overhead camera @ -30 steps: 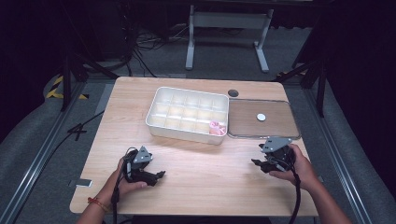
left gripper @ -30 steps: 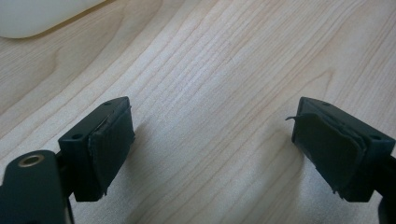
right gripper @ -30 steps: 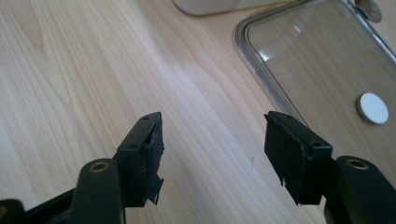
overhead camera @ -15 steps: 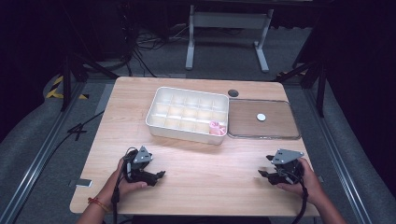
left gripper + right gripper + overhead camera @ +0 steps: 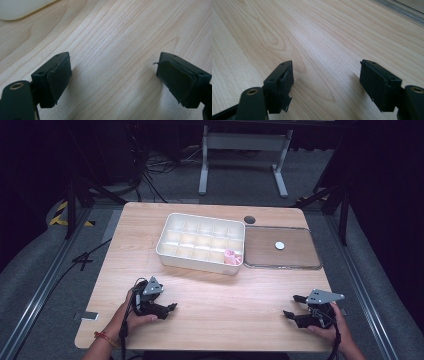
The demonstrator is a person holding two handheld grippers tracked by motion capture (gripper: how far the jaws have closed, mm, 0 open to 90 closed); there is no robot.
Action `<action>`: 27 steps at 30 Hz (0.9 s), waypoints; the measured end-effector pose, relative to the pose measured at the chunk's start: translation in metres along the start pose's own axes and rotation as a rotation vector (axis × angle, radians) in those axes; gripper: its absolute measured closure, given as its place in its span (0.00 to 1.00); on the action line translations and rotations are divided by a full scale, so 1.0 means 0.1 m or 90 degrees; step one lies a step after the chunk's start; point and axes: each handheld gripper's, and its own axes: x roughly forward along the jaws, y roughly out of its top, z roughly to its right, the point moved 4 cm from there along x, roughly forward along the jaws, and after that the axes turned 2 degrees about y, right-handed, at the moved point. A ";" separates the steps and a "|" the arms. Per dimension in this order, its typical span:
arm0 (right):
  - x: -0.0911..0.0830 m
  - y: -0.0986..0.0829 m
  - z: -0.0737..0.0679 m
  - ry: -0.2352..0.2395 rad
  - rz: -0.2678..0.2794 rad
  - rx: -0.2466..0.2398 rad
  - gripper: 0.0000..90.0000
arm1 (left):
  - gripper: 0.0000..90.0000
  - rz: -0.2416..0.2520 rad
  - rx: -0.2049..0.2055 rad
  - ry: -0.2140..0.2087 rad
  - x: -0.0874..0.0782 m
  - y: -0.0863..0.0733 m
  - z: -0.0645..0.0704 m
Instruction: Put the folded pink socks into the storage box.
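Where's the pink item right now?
In the high view, the pink item sits in the white divided box, in its near right corner compartment, beside the clear lid.

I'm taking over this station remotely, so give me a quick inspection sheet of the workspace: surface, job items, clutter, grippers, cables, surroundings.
Surface: light wooden table, bare in front of both grippers.
Job's things: white compartment box, open, with a pink item in its near right corner cell; flat brown lid beside it on the right, with a small white disc on it.
Clutter: nothing seen.
Grippers: left gripper open and empty, low over the table; right gripper open and empty, near the front edge.
Cables: one trails from each gripper along the forearms; more on the floor behind.
Surroundings: dark room, grey floor, metal stand beyond the table.
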 end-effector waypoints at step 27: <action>0.00 -0.01 0.04 -0.028 0.004 0.024 0.29 | 0.14 -0.004 0.010 0.004 0.00 0.01 -0.01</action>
